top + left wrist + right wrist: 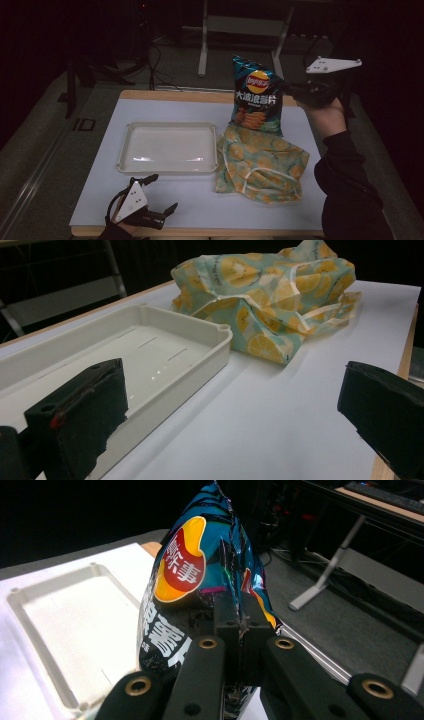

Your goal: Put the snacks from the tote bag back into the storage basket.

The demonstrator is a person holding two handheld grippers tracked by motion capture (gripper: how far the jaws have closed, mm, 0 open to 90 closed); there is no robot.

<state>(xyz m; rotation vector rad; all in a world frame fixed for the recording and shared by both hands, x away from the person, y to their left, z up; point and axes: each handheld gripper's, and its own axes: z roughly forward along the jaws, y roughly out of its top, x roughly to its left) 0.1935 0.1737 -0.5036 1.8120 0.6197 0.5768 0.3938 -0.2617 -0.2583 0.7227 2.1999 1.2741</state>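
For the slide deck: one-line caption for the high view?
Right gripper holds a chip bag aloft over a fruit-print cloth bag; left gripper rests open near the empty white tray.

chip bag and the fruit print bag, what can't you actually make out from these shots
- Chip bag: in the right gripper view the right gripper, shut on its edge, covers the lower print; its bottom end is hidden.
- Fruit print bag: its far edge sits behind the hanging chip bag in the high view; whether anything is inside cannot be told.
- Tray: the left gripper, open, has one jaw covering the near rim in the left gripper view.
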